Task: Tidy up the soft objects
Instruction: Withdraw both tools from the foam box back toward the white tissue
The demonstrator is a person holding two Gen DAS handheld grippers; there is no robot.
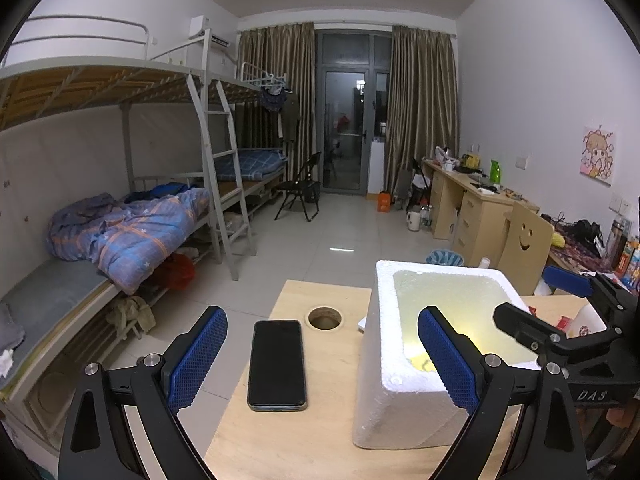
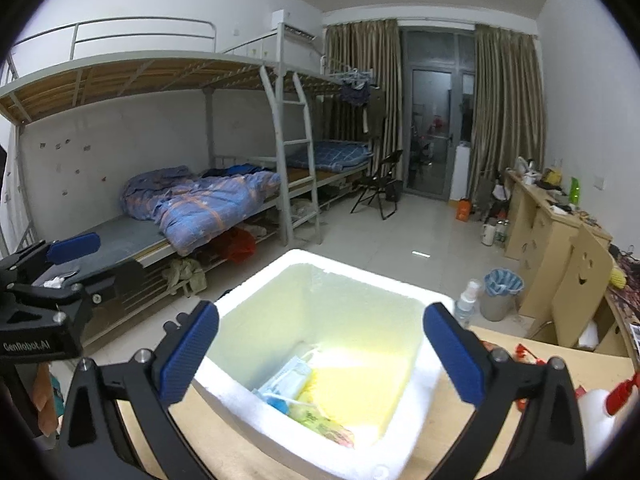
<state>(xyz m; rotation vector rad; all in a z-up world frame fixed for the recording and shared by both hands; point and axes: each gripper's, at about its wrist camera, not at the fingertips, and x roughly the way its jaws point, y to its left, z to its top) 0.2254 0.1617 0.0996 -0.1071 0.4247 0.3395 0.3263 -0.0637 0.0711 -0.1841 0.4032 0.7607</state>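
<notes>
Already inside the foam box (image 2: 404,408), on its floor at the near corner, lie the soft things: a light-blue face mask (image 2: 286,380) with thin white ear loops, and touching it a yellow-green soft packet (image 2: 320,420).

Handling, judged: both look very light and limp. The mask will fold and drape under any pinch; its loops could snag on a gripper pad. Best hold is probably across the pleated middle, not by a loop. The packet looks crinkly and maybe slick, so a pinch across its flat body seems safer than at an edge.

The box is white foam, light and crumbly at the rim, and likely to slide on the tabletop (image 1: 320,300) if nudged.

Right gripper (image 2: 320,356): spread wide, nothing between the pads, poised over the open box. Left gripper (image 1: 322,360): also wide and empty, off to the box's left, straddling a black phone (image 1: 277,365) lying flat on the tabletop.

A spray bottle (image 2: 466,300) stands beyond the box.
</notes>
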